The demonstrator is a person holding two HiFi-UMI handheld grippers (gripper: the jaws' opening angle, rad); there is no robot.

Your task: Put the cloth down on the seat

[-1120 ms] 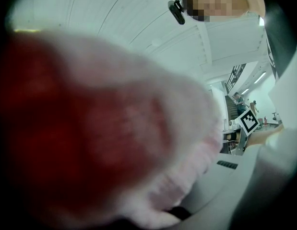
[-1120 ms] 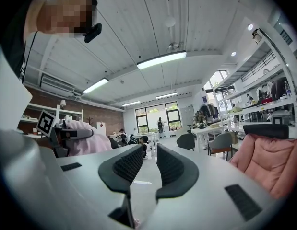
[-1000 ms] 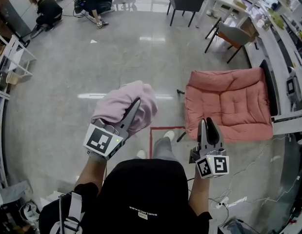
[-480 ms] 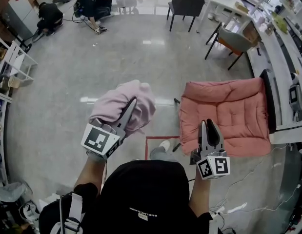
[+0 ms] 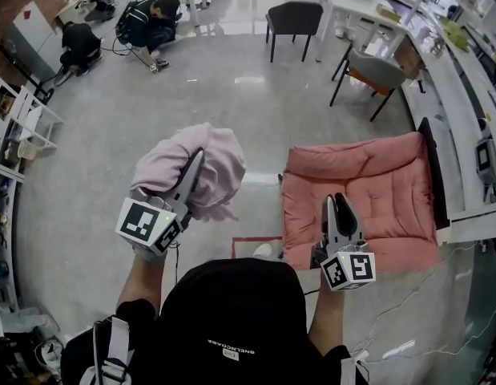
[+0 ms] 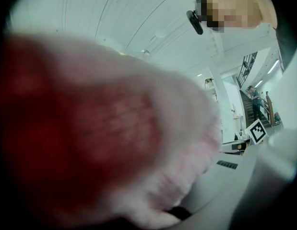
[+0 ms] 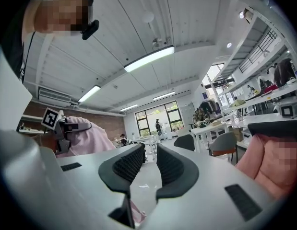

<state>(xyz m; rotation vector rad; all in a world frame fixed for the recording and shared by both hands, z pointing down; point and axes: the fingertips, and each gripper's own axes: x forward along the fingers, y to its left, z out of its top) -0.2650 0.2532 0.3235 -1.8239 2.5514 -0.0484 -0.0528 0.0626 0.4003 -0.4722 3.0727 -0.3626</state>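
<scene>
1. Against the picture one second ago: the seat (image 5: 368, 207) now lies further left and closer to the person in the head view. The red tape mark (image 5: 256, 238) on the floor (image 5: 111, 111) is partly hidden behind the person's head.
2. The left gripper (image 5: 198, 160) with the cloth (image 5: 207, 155) has gone up and left in the head view. The right gripper (image 5: 340, 203) is at almost the same spot in that view.
3. The left grip is unchanged – its jaws are as buried in the cloth as before.
4. Left arm: bare forearm stretched forward, marker cube towards the camera, jaws pointing forward and a bit right.
5. Left gripper is pinching the cloth. In the left gripper view the blurred pink cloth (image 6: 114, 128) fills most of the picture and covers the jaws, with only a strip of grey jaw showing at lower right.
6. Cloth: bunched and held up in the air over bare floor, left of the seat and well apart from it – not on the seat yet.
7. Right arm: forearm forward, the gripper pointing straight ahead. In the head view its tips overlap the near left part of the seat.
8. Right gripper (image 7: 149, 163): jaws close together with a narrow gap, and only floor shows through it. Nothing is held.
9. The seat stands on the floor by the right-hand bench (image 5: 464, 95). Its pink edge (image 7: 256, 164) shows at the right of the right gripper view.
10. Far edge of the floor: two people crouching (image 5: 151, 18) at the far left, and two chairs (image 5: 294, 18) near the far right.
</scene>
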